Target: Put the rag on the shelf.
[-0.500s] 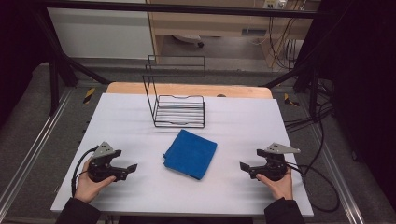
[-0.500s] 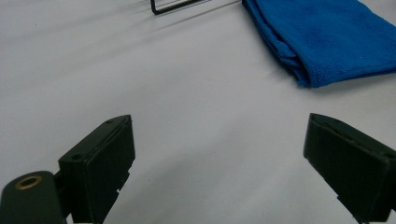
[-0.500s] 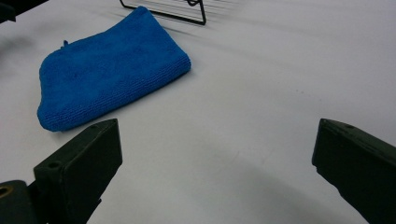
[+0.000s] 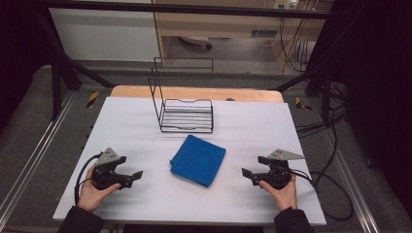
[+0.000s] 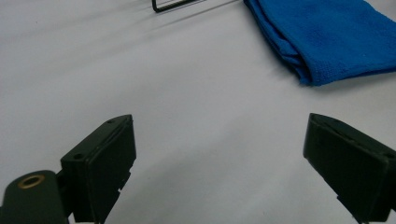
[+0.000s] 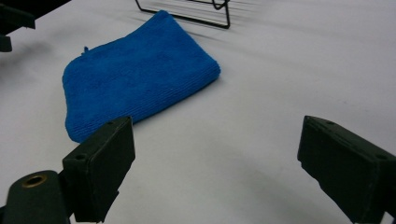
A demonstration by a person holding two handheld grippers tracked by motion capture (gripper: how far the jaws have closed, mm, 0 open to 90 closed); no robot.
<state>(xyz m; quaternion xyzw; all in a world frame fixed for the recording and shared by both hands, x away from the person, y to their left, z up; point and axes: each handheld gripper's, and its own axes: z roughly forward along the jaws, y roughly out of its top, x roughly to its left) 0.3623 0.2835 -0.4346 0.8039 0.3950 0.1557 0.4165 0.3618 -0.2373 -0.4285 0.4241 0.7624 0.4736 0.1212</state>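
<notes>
A white-topped table with a bare wooden strip at its far edge stands on grey carpet, with dark frame bars and loose cables around it. Near the middle of the white surface lies a folded blue microfibre cloth, flat and turned a little askew, touched by nothing. Just beyond it, apart from it, stands a black wire rack with a tall open back frame and a low slatted base. My left gripper rests low on the table to the cloth's left, held in my left hand, its jaws spread wide with only bare table between them; in the left gripper view the cloth's folded edge lies ahead and to the right. My right gripper sits to the cloth's right in my right hand, jaws likewise wide apart and gripping nothing, the cloth ahead to the left in the right gripper view. A black cable loops from the left gripper.
</notes>
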